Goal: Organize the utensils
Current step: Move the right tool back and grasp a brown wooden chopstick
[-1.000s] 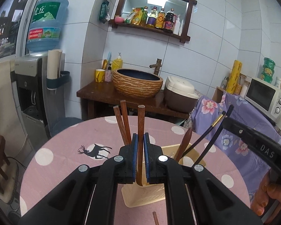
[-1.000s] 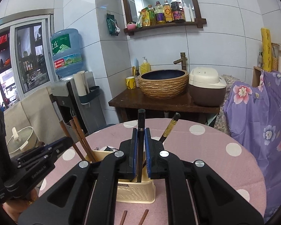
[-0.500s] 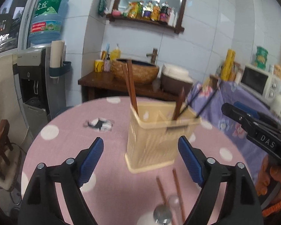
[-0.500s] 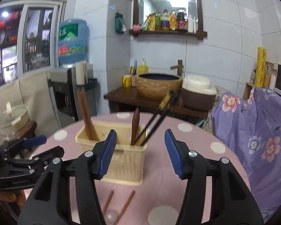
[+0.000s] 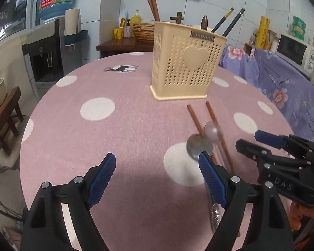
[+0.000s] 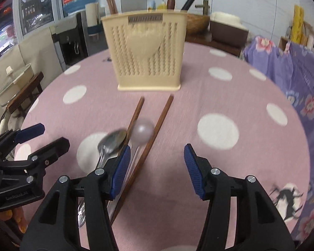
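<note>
Both tools released, nothing between the pads. Left tool [image 5: 157, 177] gapes wide over bare surface [image 5: 115, 138]; right tool [image 6: 157, 167] about half open, also empty.

Remaining utensils lie in a pile in front of the cream utensil basket [image 5: 188, 62]: two brown chopsticks [image 6: 155, 129], a metal spoon [image 6: 112, 140] and a clear plastic spoon [image 6: 142, 132], all overlapping or touching. Basket already holds brown chopsticks, a wooden handle and a black pair [image 5: 228, 22].

Risks, as I read it:
- Items stacked and crossed, so a pinch on one likely drags or flips a neighbour.
- Left tool's right pad sits right at the metal spoon bowl; closing from here would clip the bowl edge, not the handle, and it may skid.
- Clear spoon is low contrast and blurred, easy to misjudge.
- The tools are near each other, so collision is possible if both go for the pile.

Versus a second ago: each tool was clamped on a stick above the basket; the jaws have since opened, those sticks now stand in the basket, and both views have dropped toward the pile.
</note>
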